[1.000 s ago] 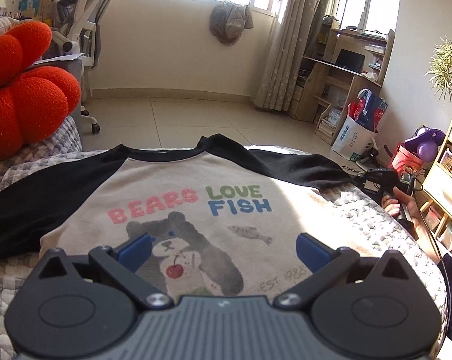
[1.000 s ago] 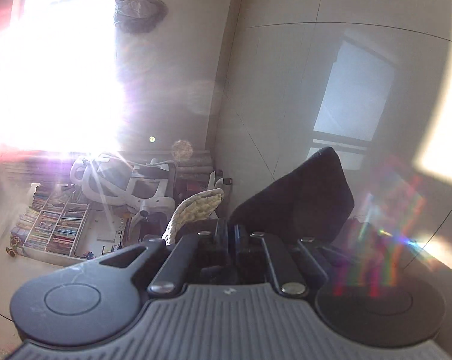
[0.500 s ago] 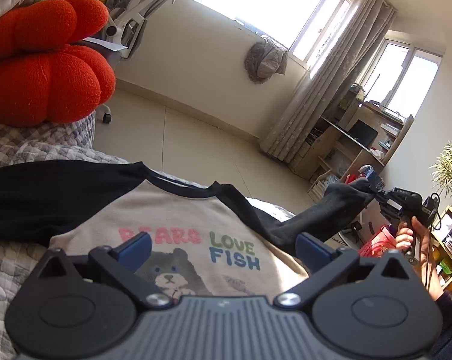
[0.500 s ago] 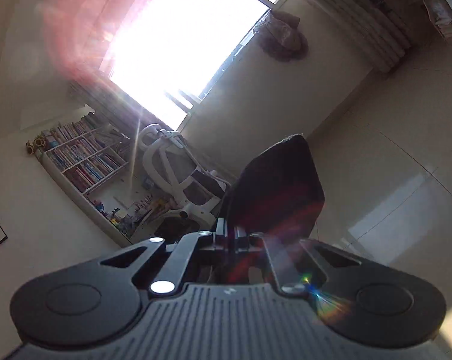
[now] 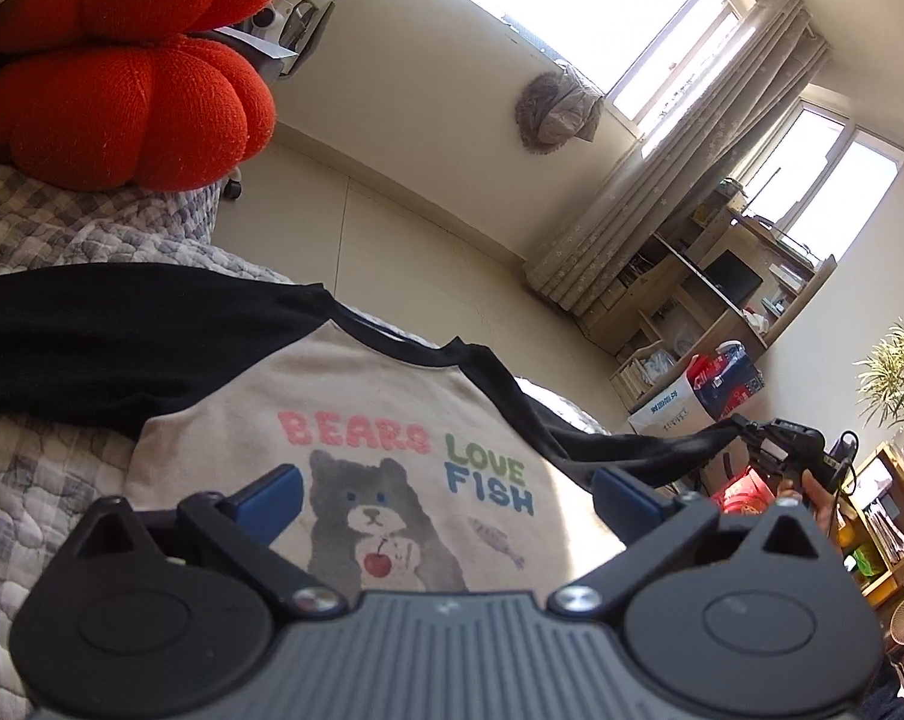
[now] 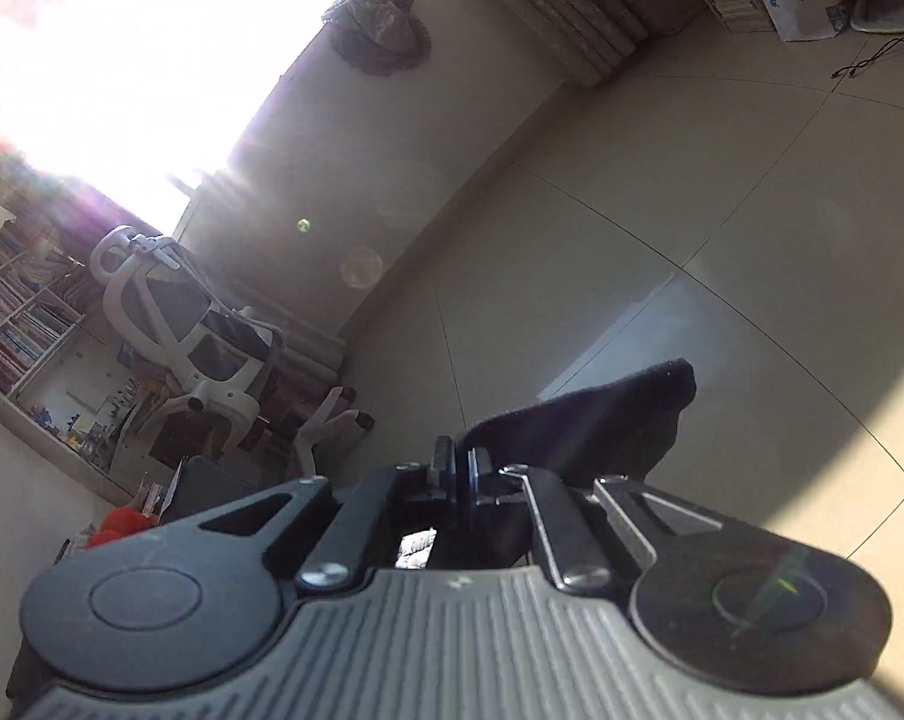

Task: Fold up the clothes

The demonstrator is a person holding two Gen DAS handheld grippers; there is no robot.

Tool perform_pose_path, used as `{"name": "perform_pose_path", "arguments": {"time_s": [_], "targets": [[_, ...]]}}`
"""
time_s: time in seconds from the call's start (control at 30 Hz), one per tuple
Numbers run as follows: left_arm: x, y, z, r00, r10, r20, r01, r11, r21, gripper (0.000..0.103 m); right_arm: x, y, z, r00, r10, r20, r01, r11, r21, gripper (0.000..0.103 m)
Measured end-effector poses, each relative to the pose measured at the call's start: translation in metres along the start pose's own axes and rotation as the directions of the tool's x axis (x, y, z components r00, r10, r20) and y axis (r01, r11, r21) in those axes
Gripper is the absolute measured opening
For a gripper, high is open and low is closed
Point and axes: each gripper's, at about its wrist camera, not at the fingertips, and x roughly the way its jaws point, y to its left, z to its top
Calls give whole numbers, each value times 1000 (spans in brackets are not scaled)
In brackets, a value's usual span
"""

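A cream T-shirt [image 5: 392,396] with black sleeves and a bear print lies face up on the quilted bed [image 5: 26,498]. My left gripper [image 5: 446,495] is open and empty, low over the shirt's front. My right gripper [image 6: 461,468] is shut on the shirt's black right sleeve [image 6: 596,420]. In the left wrist view that gripper [image 5: 746,429] holds the sleeve [image 5: 650,450] lifted and stretched out to the right, off the bed. The other black sleeve [image 5: 92,336] lies flat to the left.
An orange pumpkin cushion [image 5: 122,72] sits on the bed at the far left. Beyond the bed are tiled floor, a white office chair [image 6: 194,336], a desk with shelves [image 5: 710,300], bags [image 5: 698,390] and a plant [image 5: 896,366].
The right gripper lifted the black right sleeve off the bed and pulled it out to the right. The left gripper tilted and drifted left, staying open.
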Motion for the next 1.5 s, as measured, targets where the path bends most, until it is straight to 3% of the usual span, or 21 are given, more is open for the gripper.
{"name": "perform_pose_path", "arguments": {"time_s": [0.03,0.07,0.2,0.43,0.57,0.73,0.87,1.07,1.17,1.23,1.3,1.4,1.43,1.5], "targets": [[-1,-1,-1,1000,1,-2,-1,1000,8,103,-8,8,0,998,58,34,-58,998,-16,7],[-1,0,-1,1000,6,-3,-6,1000,14,103,-13,11,-1,997,62,44,-60,997,-42,7],[-5,5,-1,1000,20,-5,-20,1000,13,103,-4,-28,-18,995,-93,-39,92,996,-16,8],[4,2,-6,998,47,-31,-46,998,49,103,16,-113,-68,954,-261,-150,281,951,132,8],[9,1,-11,997,61,-54,-57,996,63,103,9,-109,-75,962,-235,-138,253,959,131,9],[12,1,-12,996,63,-64,-60,997,57,103,-5,-88,-60,975,-197,-99,203,977,59,11],[12,-2,-12,997,54,-60,-51,997,58,103,-9,-92,-52,982,-169,-82,177,978,107,11],[11,-3,-12,996,60,-60,-57,997,59,103,1,-125,-66,964,-197,-182,239,938,252,14],[11,-2,-12,996,63,-62,-60,997,53,103,-1,-115,-62,926,-297,-232,335,931,144,20],[12,-2,-12,996,62,-65,-59,997,52,103,0,-90,-57,907,-363,-211,369,929,-12,26],[13,-4,-12,996,59,-69,-56,997,53,103,-3,-65,-50,915,-366,-169,350,930,-114,66],[14,-6,-12,996,53,-72,-49,997,58,103,-7,-24,-42,933,-356,-58,330,907,-261,70],[15,-7,-12,996,53,-72,-48,997,59,103,1,-9,-39,942,-331,-54,298,900,-318,70],[17,-9,-13,996,46,-76,-42,997,58,103,19,6,-44,952,-279,-125,205,885,-417,70]]}}
